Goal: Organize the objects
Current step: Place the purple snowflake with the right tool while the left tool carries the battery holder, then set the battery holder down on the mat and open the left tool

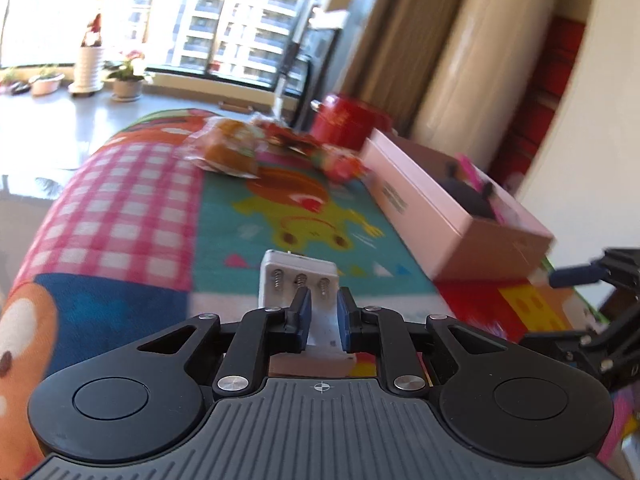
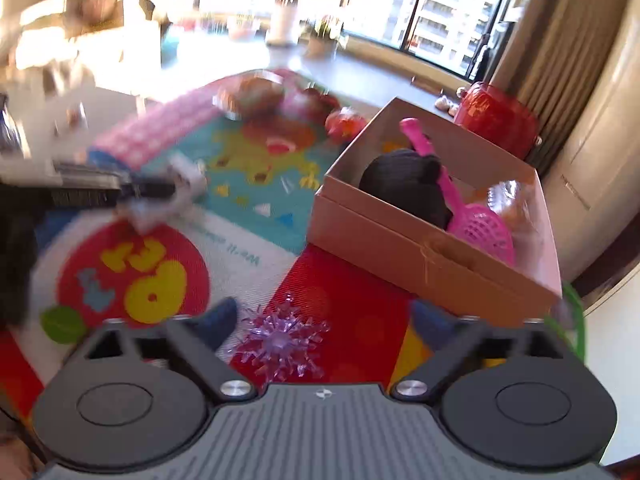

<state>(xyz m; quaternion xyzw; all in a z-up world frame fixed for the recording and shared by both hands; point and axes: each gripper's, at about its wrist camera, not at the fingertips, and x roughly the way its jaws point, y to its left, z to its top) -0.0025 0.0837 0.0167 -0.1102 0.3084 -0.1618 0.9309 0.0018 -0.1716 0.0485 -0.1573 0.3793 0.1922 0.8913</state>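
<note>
Play mat: I see it covering the work surface, bright cartoon print, with items spread on it.

Pink box: sits on the mat's right side, open-topped. I count a black rounded object, a pink scoop and something in clear wrap at the back corner already inside, so I judge sorting partly done.

Red container: stands beyond the box, near the curtain.

Wrapped snack packets: a blurred cluster at the mat's far end, outside the box. I judge these are left to collect.

Left gripper: I have its blue pads pinching a white battery holder, springs visible in its open face, held above the mat and well apart from the box. Likely next into the box.

Right gripper: fingers spread wide, nothing held, low over the mat.

Purple spiky ornament: lies on the mat between the right fingers, not touching either as far as I can tell. Not yet boxed.
</note>
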